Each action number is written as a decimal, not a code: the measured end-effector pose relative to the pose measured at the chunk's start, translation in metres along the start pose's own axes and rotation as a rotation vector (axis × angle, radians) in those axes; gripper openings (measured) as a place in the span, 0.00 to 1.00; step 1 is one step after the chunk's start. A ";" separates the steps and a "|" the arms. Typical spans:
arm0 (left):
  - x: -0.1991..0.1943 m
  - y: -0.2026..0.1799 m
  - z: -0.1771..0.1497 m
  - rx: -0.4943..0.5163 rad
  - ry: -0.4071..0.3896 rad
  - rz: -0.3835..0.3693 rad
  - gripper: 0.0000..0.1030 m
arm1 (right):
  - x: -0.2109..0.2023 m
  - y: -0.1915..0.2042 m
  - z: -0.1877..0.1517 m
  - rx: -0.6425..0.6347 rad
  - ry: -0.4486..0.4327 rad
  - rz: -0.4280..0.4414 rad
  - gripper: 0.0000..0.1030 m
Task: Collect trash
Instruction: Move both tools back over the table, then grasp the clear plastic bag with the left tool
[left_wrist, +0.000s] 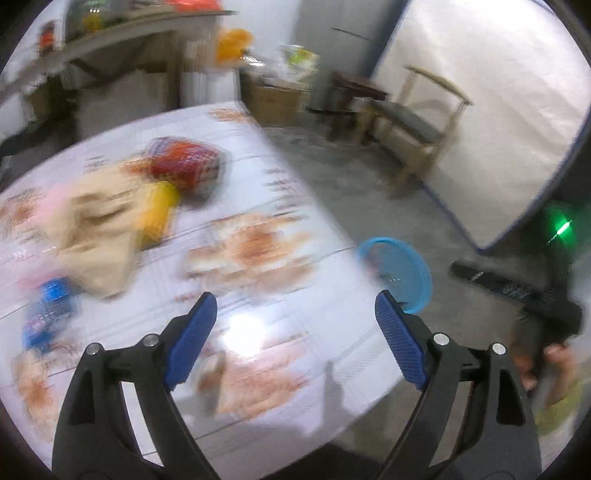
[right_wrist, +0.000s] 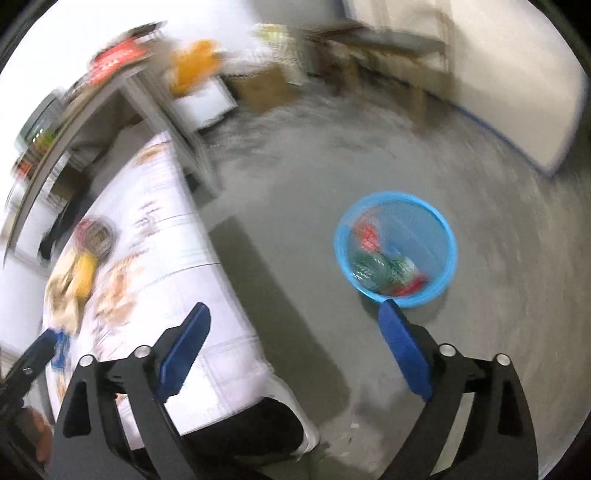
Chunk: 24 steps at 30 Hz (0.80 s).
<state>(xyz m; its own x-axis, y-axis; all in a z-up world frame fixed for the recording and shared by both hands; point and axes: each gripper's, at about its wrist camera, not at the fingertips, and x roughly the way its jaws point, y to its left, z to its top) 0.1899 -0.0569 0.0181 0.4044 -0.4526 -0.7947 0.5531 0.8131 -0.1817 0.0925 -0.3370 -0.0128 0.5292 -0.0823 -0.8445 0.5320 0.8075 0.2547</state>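
Both views are motion-blurred. My left gripper (left_wrist: 295, 306) is open and empty above the near part of a table (left_wrist: 325, 229) with a white patterned cloth. On the cloth lie a red snack bag (left_wrist: 184, 166), a yellow packet (left_wrist: 159, 210), crumpled beige paper (left_wrist: 96, 229) and a blue wrapper (left_wrist: 48, 314). My right gripper (right_wrist: 295, 317) is open and empty over the floor beside the table. A blue mesh trash basket (right_wrist: 395, 249) stands on the floor with red and green wrappers inside. Its rim also shows in the left wrist view (left_wrist: 402, 273).
A wooden chair (left_wrist: 417, 125) stands against a white panel (left_wrist: 480, 110) at the right. Cardboard boxes (left_wrist: 277, 96) and a shelf (left_wrist: 110, 33) with goods are at the back. The other gripper and hand (left_wrist: 535, 317) show at the right edge. The floor (right_wrist: 369, 155) is grey concrete.
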 end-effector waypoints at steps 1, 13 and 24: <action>-0.007 0.018 -0.009 -0.015 0.006 0.047 0.81 | -0.002 0.023 0.000 -0.059 -0.010 0.021 0.93; -0.016 0.155 -0.082 -0.136 0.131 0.433 0.82 | 0.044 0.199 -0.060 -0.487 0.129 0.117 0.94; -0.006 0.193 -0.094 -0.235 0.125 0.368 0.93 | 0.074 0.231 -0.081 -0.541 0.189 0.017 0.94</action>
<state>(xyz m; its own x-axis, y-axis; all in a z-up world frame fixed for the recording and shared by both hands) 0.2256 0.1374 -0.0666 0.4440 -0.0818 -0.8923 0.2025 0.9792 0.0110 0.2016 -0.1091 -0.0545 0.3808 -0.0005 -0.9247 0.0837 0.9959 0.0339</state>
